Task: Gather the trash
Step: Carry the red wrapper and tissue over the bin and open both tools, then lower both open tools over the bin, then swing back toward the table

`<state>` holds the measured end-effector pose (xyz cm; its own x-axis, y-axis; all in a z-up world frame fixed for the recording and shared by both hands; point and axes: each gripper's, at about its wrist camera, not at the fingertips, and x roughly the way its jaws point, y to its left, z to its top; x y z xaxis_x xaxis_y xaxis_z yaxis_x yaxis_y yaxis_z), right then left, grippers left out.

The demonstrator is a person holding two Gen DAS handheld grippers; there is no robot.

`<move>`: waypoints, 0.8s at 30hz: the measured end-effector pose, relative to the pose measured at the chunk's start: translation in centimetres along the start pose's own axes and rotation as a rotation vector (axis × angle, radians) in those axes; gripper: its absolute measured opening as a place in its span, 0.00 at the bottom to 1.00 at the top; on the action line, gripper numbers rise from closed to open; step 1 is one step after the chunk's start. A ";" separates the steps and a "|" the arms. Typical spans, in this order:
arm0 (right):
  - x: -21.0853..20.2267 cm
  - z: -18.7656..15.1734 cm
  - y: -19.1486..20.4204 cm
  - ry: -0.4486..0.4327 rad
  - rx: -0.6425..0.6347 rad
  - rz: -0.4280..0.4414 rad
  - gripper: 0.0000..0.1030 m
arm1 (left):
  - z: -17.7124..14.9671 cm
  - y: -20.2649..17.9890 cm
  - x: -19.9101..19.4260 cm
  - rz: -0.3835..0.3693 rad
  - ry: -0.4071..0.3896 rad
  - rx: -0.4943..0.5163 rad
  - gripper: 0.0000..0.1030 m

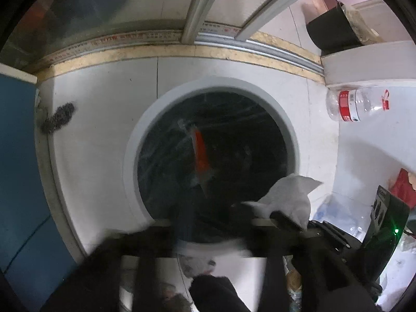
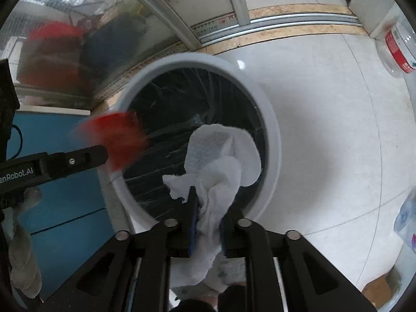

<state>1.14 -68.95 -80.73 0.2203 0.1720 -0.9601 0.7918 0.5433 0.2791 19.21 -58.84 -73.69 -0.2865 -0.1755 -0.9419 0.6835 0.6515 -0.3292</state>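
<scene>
Filling the middle of both views, a round bin (image 1: 130, 140) with a pale rim and a dark liner stands on the white tiled floor (image 2: 325, 135), just in front of a sliding-door track (image 1: 260, 44). Its depth is too dark to read. Behind the glass (image 2: 78, 39) only smeared red and dark shapes show.

At right a clear bottle (image 1: 358, 104) with a red label lies on the floor, cut off by the frame in the right wrist view.

A crumpled white tissue (image 2: 221, 156) hangs over the bin mouth between the fingers of the right gripper (image 2: 208, 208); whether the pads press on it cannot be told.

The left gripper (image 1: 208, 223) is mostly motion blur; its jaws look spread wide with nothing pinned. A red scrap (image 1: 200, 150) is over the dark liner, apart from the fingers. In the right wrist view it is a red smear at the tip of one black finger, and contact is unclear.

A small dark scrubber-like thing (image 1: 57, 117) lies left of the bin.
</scene>
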 end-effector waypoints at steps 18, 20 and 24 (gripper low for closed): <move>-14.0 -2.9 5.6 -0.115 -0.063 -0.278 1.00 | -6.3 0.9 -14.4 0.383 -0.275 0.026 0.98; -16.9 -3.8 6.5 -0.128 -0.061 -0.281 1.00 | -7.6 0.2 -17.0 0.380 -0.285 0.017 0.98; -24.6 -6.1 8.4 -0.178 -0.061 -0.294 1.00 | -10.3 -1.6 -22.4 0.366 -0.304 0.010 0.98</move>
<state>-1.10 -63.65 -54.69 0.0879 -0.1427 -0.9859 0.8017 0.5975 -0.0150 17.61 -48.40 -51.41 0.1828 -0.1453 -0.9723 0.7099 0.7038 0.0283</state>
